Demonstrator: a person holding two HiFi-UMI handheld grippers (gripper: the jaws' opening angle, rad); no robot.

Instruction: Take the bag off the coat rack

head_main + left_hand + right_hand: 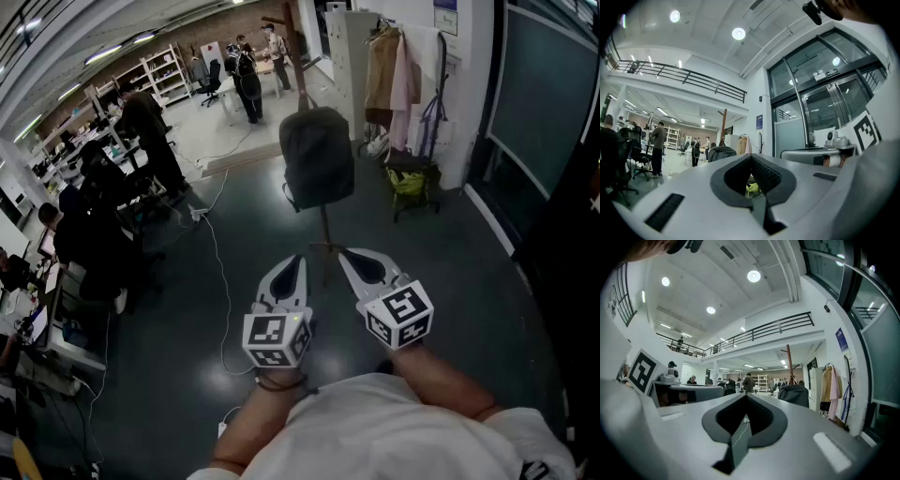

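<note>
A dark grey bag (317, 157) hangs on the wooden pole of the coat rack (292, 49), straight ahead of me over a dark floor. Both grippers are held low in front of my body, well short of the bag. My left gripper (294, 260) has its jaws together with nothing between them. My right gripper (345, 254) is also shut and empty, pointing at the foot of the rack. From the left gripper (750, 156), the bag (721, 152) shows just over the jaws. From the right gripper (746, 395), the bag (793, 394) and rack pole (789, 363) lie ahead to the right.
Coats (395, 67) hang by a white cabinet at the back right, above a small cart with a yellow-green bag (409, 180). A white cable (221, 274) runs across the floor on the left. Several people (150, 141) stand at desks to the left. A glass wall (539, 103) lines the right.
</note>
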